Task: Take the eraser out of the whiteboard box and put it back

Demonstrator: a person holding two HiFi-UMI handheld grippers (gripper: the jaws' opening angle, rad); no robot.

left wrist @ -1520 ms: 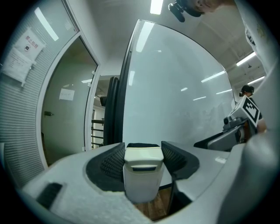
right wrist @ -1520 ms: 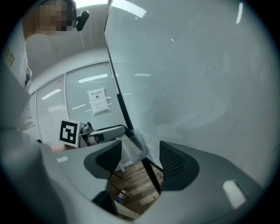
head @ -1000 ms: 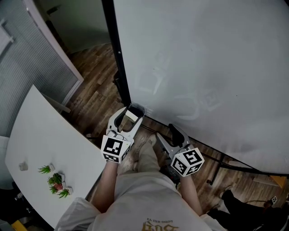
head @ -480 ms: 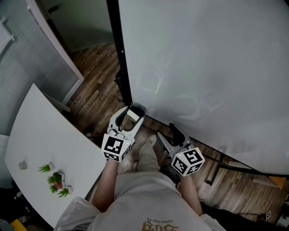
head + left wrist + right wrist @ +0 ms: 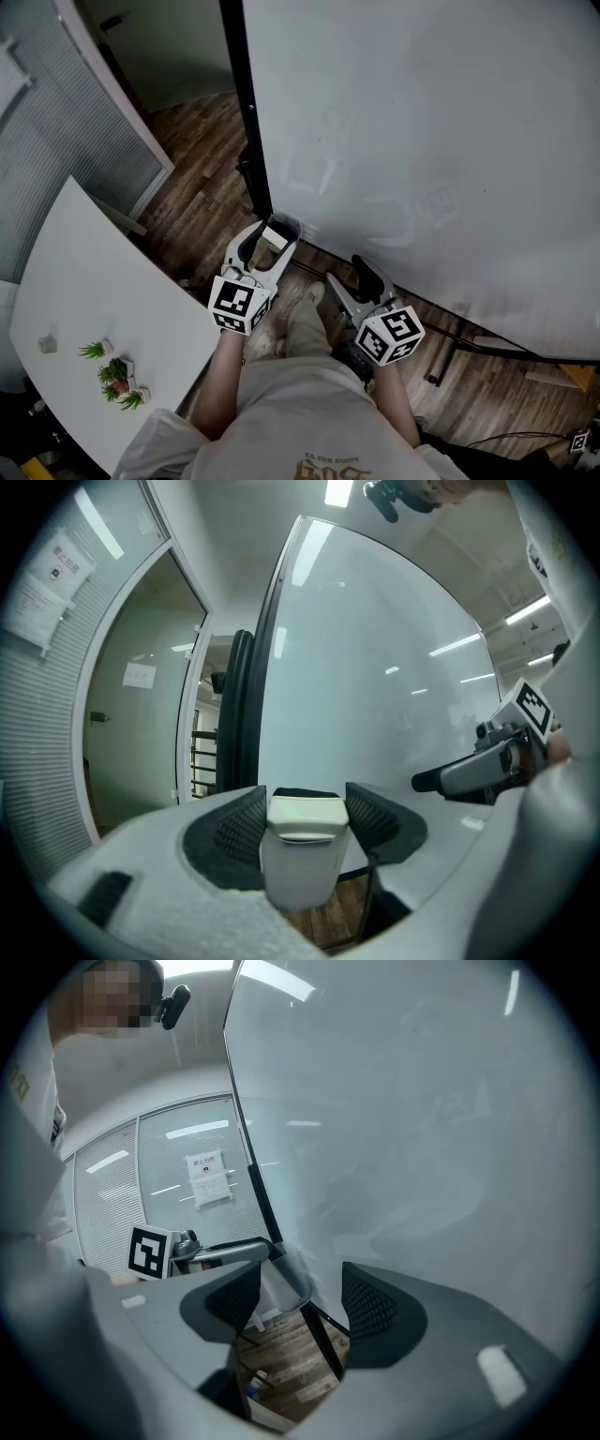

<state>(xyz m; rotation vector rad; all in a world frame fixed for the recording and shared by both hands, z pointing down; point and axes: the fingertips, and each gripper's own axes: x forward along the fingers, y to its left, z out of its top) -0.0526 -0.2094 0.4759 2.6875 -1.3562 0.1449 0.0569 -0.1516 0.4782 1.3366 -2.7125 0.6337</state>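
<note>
The left tongs (image 5: 305, 801) are clenched on the pale eraser (image 5: 300, 864), held just before the whiteboard (image 5: 422, 141); the right tongs (image 5: 298, 1302) hang released and empty; no view shows the box, so a blind reach may miss it, or a slack grip may drop the eraser to the floor (image 5: 197, 187).

Nothing here is showing up as legible text or numbers. A printed sheet (image 5: 208, 1179) is hanging on the slatted wall at the far left, its lines too small to read. Two paper notices (image 5: 58, 566) on that wall and a pale slip (image 5: 140, 674) on the glass panel beside it are staying just as unreadable. Gold lettering (image 5: 335, 466) on the person's shirt is being cut off at the near edge. The left cube (image 5: 239, 306) on the left gripper (image 5: 275, 230) and the right cube (image 5: 389, 336) on the right gripper (image 5: 361, 272) are carrying only black-and-white square markers.
</note>
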